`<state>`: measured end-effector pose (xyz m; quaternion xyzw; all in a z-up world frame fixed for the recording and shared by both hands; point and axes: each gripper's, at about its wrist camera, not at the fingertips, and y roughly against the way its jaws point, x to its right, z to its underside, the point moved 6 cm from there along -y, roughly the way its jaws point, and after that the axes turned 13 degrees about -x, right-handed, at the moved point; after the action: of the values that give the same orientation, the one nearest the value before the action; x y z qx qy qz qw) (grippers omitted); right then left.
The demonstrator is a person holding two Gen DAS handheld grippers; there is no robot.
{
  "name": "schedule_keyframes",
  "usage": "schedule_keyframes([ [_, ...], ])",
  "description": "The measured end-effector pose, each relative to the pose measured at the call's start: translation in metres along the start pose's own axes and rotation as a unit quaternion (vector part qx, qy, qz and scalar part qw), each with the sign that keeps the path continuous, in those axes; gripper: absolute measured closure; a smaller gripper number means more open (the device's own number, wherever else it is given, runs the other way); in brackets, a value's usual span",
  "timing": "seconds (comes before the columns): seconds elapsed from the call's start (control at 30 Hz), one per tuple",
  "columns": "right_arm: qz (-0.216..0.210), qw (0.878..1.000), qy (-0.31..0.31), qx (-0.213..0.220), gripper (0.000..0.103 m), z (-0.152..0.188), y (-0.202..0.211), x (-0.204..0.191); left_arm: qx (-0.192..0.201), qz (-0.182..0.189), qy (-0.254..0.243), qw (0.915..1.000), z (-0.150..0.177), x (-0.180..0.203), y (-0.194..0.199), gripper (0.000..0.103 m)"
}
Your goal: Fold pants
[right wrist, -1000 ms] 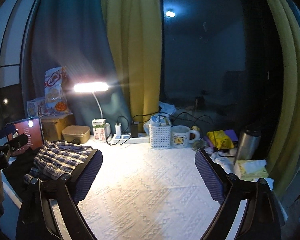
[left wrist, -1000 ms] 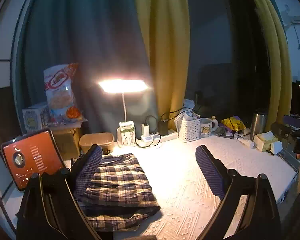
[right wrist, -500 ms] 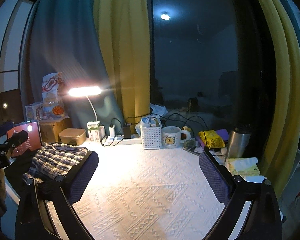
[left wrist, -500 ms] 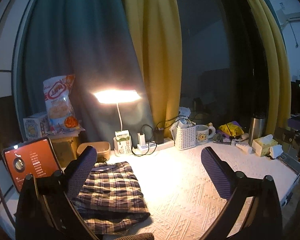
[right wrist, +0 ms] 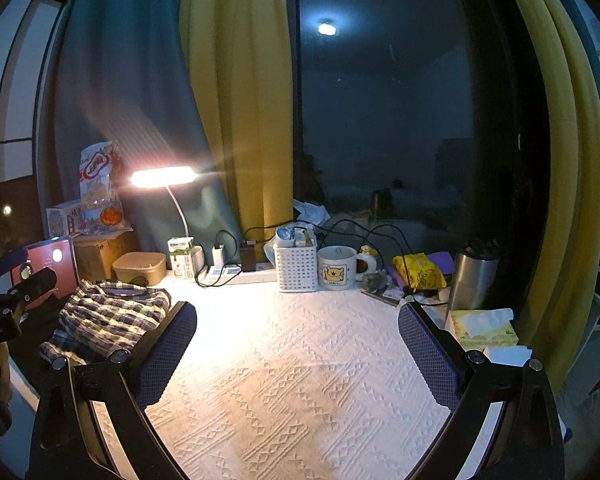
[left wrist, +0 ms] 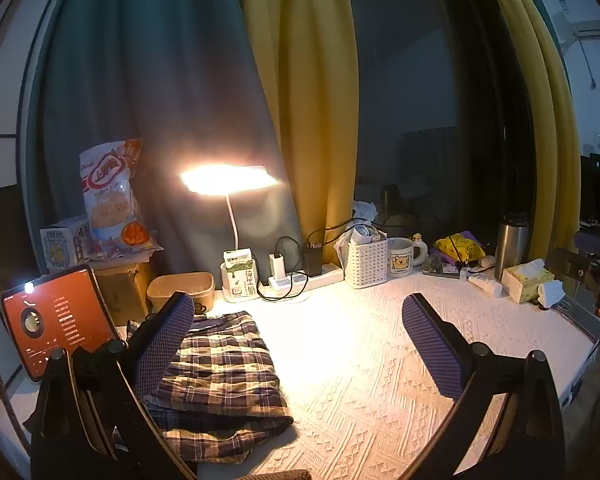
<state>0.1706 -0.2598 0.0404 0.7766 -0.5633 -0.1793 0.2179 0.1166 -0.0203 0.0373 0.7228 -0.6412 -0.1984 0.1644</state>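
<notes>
The plaid pants (left wrist: 224,376) lie folded in a compact stack at the left end of the white textured tablecloth (left wrist: 380,380). They also show in the right wrist view (right wrist: 108,316). My left gripper (left wrist: 296,344) is open and empty, held above the table with its left finger over the stack's left edge. My right gripper (right wrist: 296,352) is open and empty above the bare cloth, to the right of the pants. The left gripper's body (right wrist: 4,308) shows at the left edge of the right wrist view.
A lit desk lamp (left wrist: 228,180), milk carton (left wrist: 240,276), power strip (left wrist: 300,276), white basket (left wrist: 366,260), mug (left wrist: 404,256), steel flask (left wrist: 510,240) and tissue box (left wrist: 526,280) line the back edge. A red-screened tablet (left wrist: 56,320) stands left. Curtains hang behind.
Both grippers have risen and drawn back from the table, staying open. The folded pants have not moved.
</notes>
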Motion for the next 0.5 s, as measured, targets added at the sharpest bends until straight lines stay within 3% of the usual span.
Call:
schedule_keyframes([
  [0.5, 0.0, 1.0, 0.007, -0.004, 0.001, 0.0015, -0.0046, -0.0052, -0.007, 0.002, 0.006, 1.0, 0.0032, -0.0022, -0.0001, 0.0],
])
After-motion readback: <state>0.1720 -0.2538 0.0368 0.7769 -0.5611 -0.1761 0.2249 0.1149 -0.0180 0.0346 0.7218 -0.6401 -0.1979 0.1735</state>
